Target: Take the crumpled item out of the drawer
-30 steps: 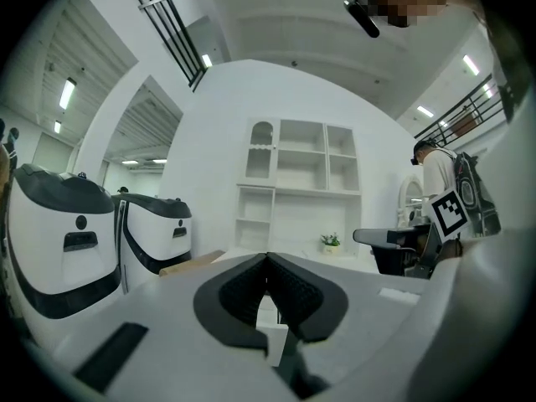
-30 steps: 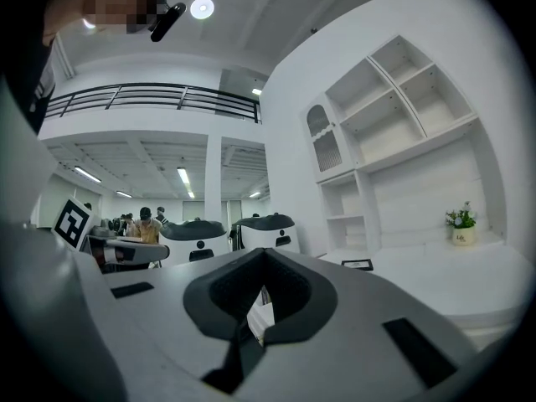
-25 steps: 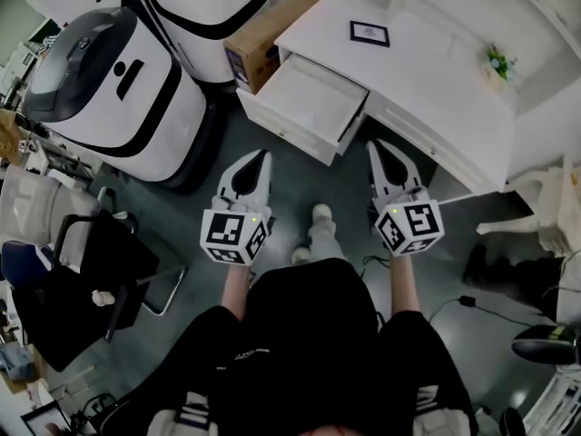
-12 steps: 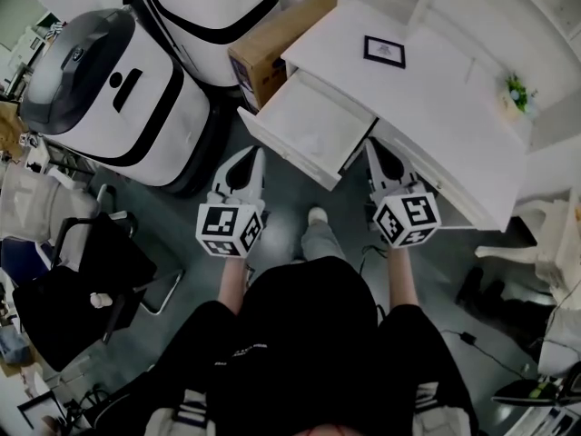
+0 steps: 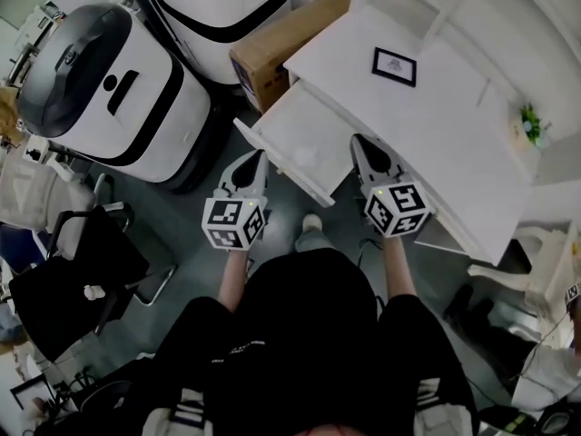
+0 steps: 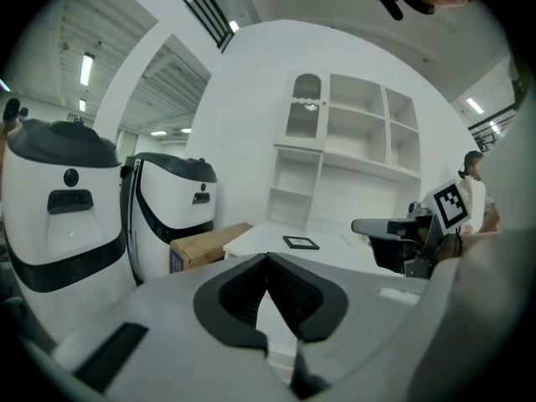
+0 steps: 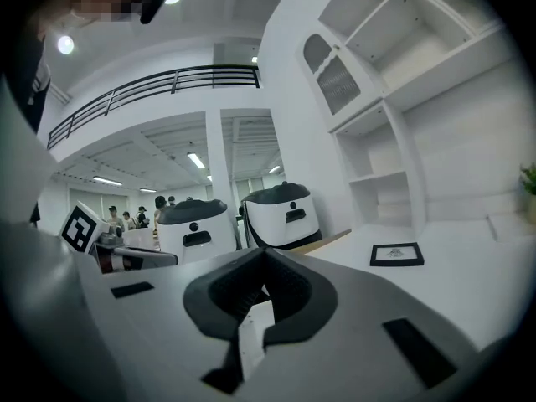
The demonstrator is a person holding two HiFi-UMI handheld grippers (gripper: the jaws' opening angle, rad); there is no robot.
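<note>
The white drawer stands pulled out from the white desk. A faint pale lump lies on the drawer's floor, too washed out to make out. My left gripper hovers at the drawer's front left corner, fingertips touching, nothing between them. In the left gripper view, the left gripper points at the desk. My right gripper reaches over the drawer's right front edge, also shut and empty. In its own view, the right gripper shows its tips meeting.
A cardboard box leans by the drawer's far side. Two large white-and-black machines stand to the left. A small framed picture and a little plant sit on the desk. A black chair is at lower left.
Both grippers and the person have moved forward to the drawer. The right gripper's tip now hangs over the drawer's edge, and the left tip is at its front corner. Both jaws stayed shut.
</note>
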